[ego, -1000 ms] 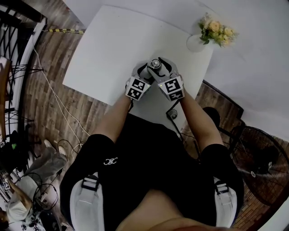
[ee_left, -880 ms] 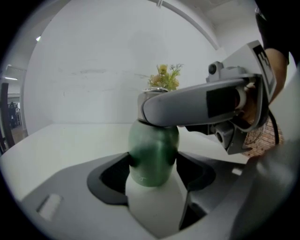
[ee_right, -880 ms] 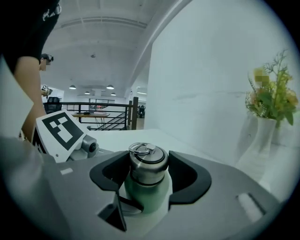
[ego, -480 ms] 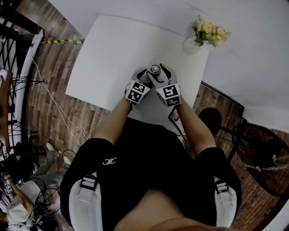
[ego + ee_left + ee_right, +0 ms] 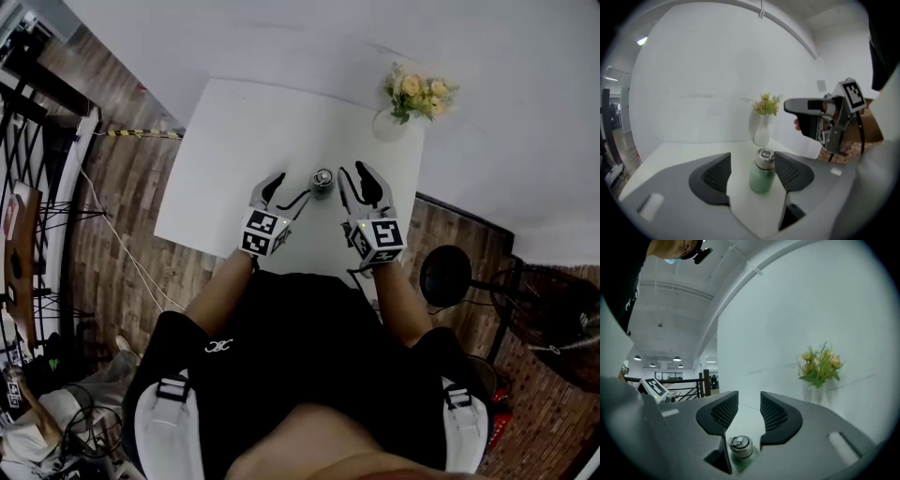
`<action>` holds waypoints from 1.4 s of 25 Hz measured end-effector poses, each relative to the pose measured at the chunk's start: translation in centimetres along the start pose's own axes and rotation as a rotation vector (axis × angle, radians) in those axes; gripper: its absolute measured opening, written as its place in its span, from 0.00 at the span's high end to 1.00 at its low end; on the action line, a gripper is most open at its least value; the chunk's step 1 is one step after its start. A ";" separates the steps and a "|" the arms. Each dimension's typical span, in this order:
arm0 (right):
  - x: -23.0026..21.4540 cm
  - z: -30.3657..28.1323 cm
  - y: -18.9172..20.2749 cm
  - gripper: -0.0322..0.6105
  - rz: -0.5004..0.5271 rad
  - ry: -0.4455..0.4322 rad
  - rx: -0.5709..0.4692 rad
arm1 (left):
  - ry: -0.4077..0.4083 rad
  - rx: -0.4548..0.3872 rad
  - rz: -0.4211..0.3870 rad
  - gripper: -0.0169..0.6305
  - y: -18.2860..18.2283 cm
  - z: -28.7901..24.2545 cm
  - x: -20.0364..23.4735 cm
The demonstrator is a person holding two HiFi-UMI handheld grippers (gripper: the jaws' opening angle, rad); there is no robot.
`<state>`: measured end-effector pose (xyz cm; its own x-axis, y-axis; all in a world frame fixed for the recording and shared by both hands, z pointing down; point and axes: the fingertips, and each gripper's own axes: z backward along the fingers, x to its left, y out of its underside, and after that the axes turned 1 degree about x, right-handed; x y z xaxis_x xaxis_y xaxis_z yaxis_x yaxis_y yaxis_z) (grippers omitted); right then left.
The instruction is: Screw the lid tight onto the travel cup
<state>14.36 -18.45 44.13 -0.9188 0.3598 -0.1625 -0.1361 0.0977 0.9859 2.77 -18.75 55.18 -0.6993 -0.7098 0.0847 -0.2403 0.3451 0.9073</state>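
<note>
The jaws of the left gripper (image 5: 286,190) are found wide apart, having just been closing slightly. Nothing is gripped: the travel cup (image 5: 762,176) is seen just ahead of the gap and is touched by neither pad. The jaws of the right gripper (image 5: 354,174) are set at a narrower gap, having just been closing. Nothing lies between them, and the cup is seen below them. The white tabletop (image 5: 234,141) is observed beneath both grippers. A vase of flowers (image 5: 412,92) is placed at its far right corner, well apart from the cup. The green cup is stood upright on the tabletop between the two grippers, clear of both. A silver lid (image 5: 765,157) is seated on its top.
</note>
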 end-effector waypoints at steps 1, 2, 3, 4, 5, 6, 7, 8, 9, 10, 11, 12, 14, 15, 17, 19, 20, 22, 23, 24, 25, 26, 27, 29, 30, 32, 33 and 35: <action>-0.7 0.3 -1.4 0.74 0.004 0.039 -0.037 | -0.020 -0.032 0.008 0.46 -1.4 1.0 0.8; -1.3 0.6 -2.7 0.78 0.011 0.078 -0.069 | -0.046 -0.068 0.019 0.49 -2.9 2.0 1.6; -1.9 1.0 -3.9 0.83 0.017 0.118 -0.096 | -0.080 -0.104 0.026 0.54 -4.5 3.2 2.5; -2.5 1.4 -4.9 0.88 0.021 0.160 -0.118 | -0.123 -0.134 0.024 0.61 -6.0 4.3 3.5; -3.1 1.7 -5.9 0.94 0.026 0.202 -0.131 | -0.170 -0.156 0.009 0.69 -7.3 5.3 4.5; -3.6 2.1 -6.6 0.95 0.034 0.242 -0.136 | -0.216 -0.173 -0.009 0.79 -8.5 6.2 5.5; -3.9 2.5 -7.3 0.95 0.043 0.277 -0.138 | -0.254 -0.188 -0.023 0.81 -9.6 7.1 6.3; -4.1 2.8 -7.8 0.95 0.053 0.308 -0.139 | -0.284 -0.205 -0.028 0.85 -10.6 8.0 7.1; -4.3 3.0 -8.1 0.95 0.067 0.337 -0.139 | -0.307 -0.220 -0.028 0.88 -11.4 8.8 7.7; -4.4 3.1 -8.2 0.95 0.085 0.361 -0.135 | -0.325 -0.234 -0.030 0.89 -12.2 9.5 8.2; -4.5 3.2 -8.1 0.95 0.102 0.376 -0.129 | -0.338 -0.245 -0.035 0.89 -12.7 10.0 8.5; -4.5 3.3 -8.0 0.95 0.110 0.381 -0.123 | -0.345 -0.253 -0.039 0.89 -13.1 10.4 8.6; -4.3 3.4 -7.8 0.95 0.108 0.377 -0.118 | -0.343 -0.260 -0.035 0.89 -13.3 10.7 8.3; -4.1 3.5 -7.8 0.95 0.105 0.375 -0.119 | -0.341 -0.260 -0.029 0.89 -13.2 10.8 8.2; -3.8 3.5 -8.0 0.95 0.105 0.370 -0.120 | -0.336 -0.264 -0.013 0.89 -13.1 10.8 8.2; -3.6 3.4 -8.1 0.95 0.107 0.366 -0.119 | -0.323 -0.277 0.008 0.89 -13.1 10.7 8.2; -3.6 3.4 -8.1 0.95 0.108 0.363 -0.119 | -0.318 -0.280 0.015 0.89 -13.0 10.6 8.2; -3.6 3.6 -8.0 0.95 0.108 0.362 -0.119 | -0.318 -0.281 0.014 0.89 -13.1 10.5 8.1; -3.6 3.7 -8.0 0.95 0.109 0.363 -0.119 | -0.320 -0.282 0.007 0.89 -13.1 10.6 8.1; -3.6 3.7 -8.0 0.95 0.111 0.364 -0.118 | -0.322 -0.283 -0.001 0.89 -13.2 10.6 8.0; -3.6 3.7 -8.0 0.95 0.112 0.363 -0.117 | -0.323 -0.284 -0.009 0.89 -13.3 10.6 7.9; -3.5 3.6 -8.0 0.95 0.113 0.361 -0.118 | -0.323 -0.284 -0.016 0.89 -13.4 10.6 7.8; -3.4 3.6 -8.0 0.95 0.113 0.358 -0.120 | -0.322 -0.284 -0.021 0.89 -13.4 10.5 7.8; -3.2 3.5 -8.0 0.95 0.114 0.353 -0.123 | -0.320 -0.283 -0.026 0.89 -13.4 10.5 7.7; -3.1 3.4 -8.1 0.95 0.115 0.350 -0.124 | -0.320 -0.283 -0.030 0.89 -13.5 10.6 7.6; -2.8 3.3 -8.2 0.95 0.119 0.344 -0.124 | -0.326 -0.281 -0.052 0.89 -13.6 10.6 7.5; -2.7 3.3 -8.2 0.95 0.120 0.340 -0.124 | -0.330 -0.280 -0.070 0.89 -13.7 10.6 7.4; -2.7 3.1 -8.4 0.95 0.123 0.330 -0.126 | -0.338 -0.279 -0.107 0.89 -14.0 10.4 7.2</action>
<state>19.08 -17.37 36.20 -0.9983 0.0414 -0.0408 -0.0429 -0.0501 0.9978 -5.88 -22.29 38.84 -0.8721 -0.4761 -0.1128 -0.1649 0.0689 0.9839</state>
